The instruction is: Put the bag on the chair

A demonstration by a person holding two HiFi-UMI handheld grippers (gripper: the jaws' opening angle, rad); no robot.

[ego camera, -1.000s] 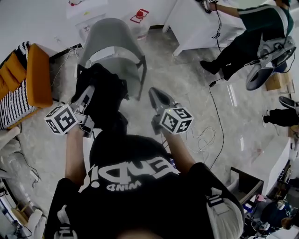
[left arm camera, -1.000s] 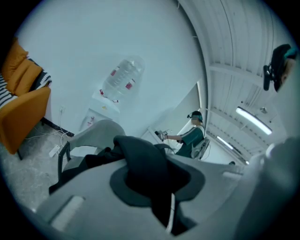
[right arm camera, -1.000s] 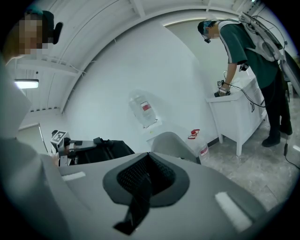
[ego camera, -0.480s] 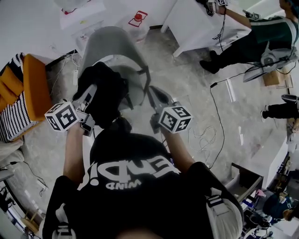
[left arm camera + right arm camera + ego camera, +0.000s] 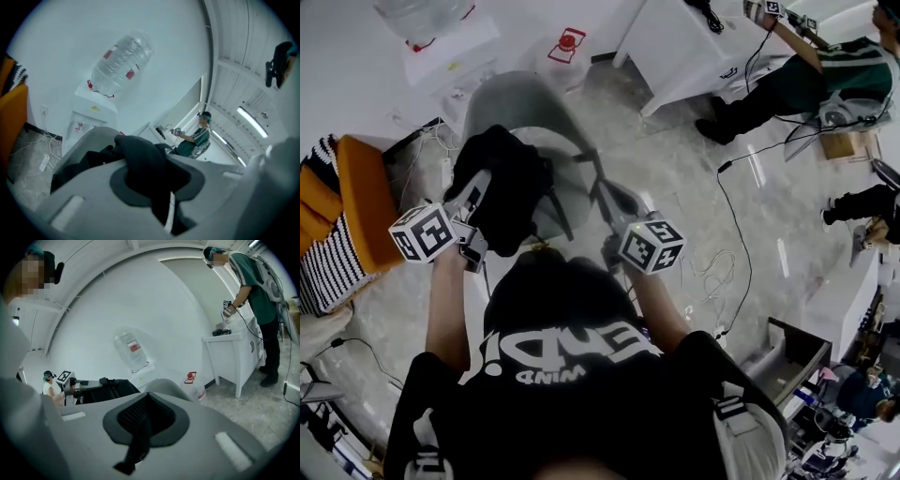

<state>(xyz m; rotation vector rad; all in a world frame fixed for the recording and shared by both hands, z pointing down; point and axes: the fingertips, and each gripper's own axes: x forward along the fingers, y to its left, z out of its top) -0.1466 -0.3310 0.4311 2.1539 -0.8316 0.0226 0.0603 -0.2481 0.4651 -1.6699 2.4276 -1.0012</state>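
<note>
The black bag [image 5: 508, 184] hangs between my two grippers, over the seat of the grey shell chair [image 5: 514, 97]. My left gripper [image 5: 478, 187] is shut on a fold of the bag's dark fabric [image 5: 149, 165], with the chair's back [image 5: 86, 139] just behind it. My right gripper [image 5: 611, 195] is shut on a black mesh strap [image 5: 142, 422] of the bag. In the right gripper view the bag's body [image 5: 111, 388] and the chair's top [image 5: 169, 386] lie ahead to the left. The bag hides most of the seat.
An orange and striped cushion seat [image 5: 354, 192] stands at the left. A water dispenser with its bottle [image 5: 427, 21] and a red-capped jug [image 5: 565, 52] stand behind the chair. A white desk [image 5: 680, 42], a person [image 5: 802, 77] and floor cables [image 5: 712, 272] are at the right.
Both grippers have carried the bag forward towards the chair. The bag now overlaps the seat instead of hanging in front of it.
</note>
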